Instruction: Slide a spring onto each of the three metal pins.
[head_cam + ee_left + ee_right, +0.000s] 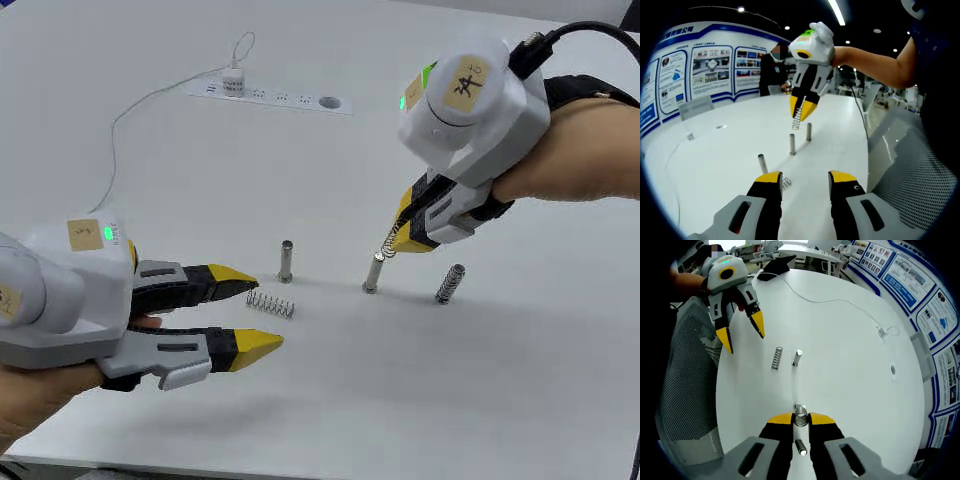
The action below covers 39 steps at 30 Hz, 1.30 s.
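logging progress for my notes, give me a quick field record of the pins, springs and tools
done pin: spring on it
middle pin: bare, held spring poised over its top
third pin: bare
loose spring: flat on table near third pin
right tool: shut on held spring
left tool: open, by loose spring

Smooth matt white on table top [300,410]. Polished glossy metal on bare pin [286,260], middle pin [373,272]. Shiny coiled metal wire for loose spring [271,304], held spring [388,243], fitted spring [450,283]. Smooth white plastic shell, matt black and yellow plastic jaws on left gripper [265,312], right gripper [402,239]. White plastic on power strip [270,97].
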Motion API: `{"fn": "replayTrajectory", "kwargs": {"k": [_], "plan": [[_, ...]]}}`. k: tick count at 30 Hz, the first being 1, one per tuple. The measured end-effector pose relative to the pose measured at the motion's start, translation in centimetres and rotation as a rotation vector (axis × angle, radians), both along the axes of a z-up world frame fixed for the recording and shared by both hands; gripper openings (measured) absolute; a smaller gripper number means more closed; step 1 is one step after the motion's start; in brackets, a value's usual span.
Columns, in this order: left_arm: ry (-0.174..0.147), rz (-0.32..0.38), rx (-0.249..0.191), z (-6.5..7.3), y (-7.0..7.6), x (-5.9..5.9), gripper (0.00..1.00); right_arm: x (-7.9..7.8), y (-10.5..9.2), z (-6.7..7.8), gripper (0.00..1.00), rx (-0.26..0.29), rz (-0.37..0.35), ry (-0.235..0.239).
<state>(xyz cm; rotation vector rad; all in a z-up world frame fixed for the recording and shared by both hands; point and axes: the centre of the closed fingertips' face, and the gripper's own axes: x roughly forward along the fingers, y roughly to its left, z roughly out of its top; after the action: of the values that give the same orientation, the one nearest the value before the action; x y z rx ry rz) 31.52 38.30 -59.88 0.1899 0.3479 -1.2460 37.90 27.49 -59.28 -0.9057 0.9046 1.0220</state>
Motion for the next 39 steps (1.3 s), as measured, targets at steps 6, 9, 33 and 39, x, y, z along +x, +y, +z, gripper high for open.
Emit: {"fn": "replayTrajectory", "kwargs": {"k": [6, 9, 33, 39], "plan": [[-0.001, -0.002, 0.001, 0.0, -0.1, 0.0, 0.38, 0.0, 0.0, -0.3, 0.12, -0.011, 0.006, 0.008], [0.001, -0.002, 0.002, 0.0, -0.1, 0.0, 0.38, 0.2, 0.0, -0.5, 0.12, -0.011, 0.006, 0.010], [0.008, 0.001, 0.009, -0.4, 0.2, 0.1, 0.37, 0.5, 0.5, -3.4, 0.12, -0.036, 0.006, 0.080], [0.010, 0.002, 0.011, -0.5, 0.2, 0.1, 0.37, 0.5, 0.5, -4.2, 0.12, -0.040, -0.003, 0.092]]}}
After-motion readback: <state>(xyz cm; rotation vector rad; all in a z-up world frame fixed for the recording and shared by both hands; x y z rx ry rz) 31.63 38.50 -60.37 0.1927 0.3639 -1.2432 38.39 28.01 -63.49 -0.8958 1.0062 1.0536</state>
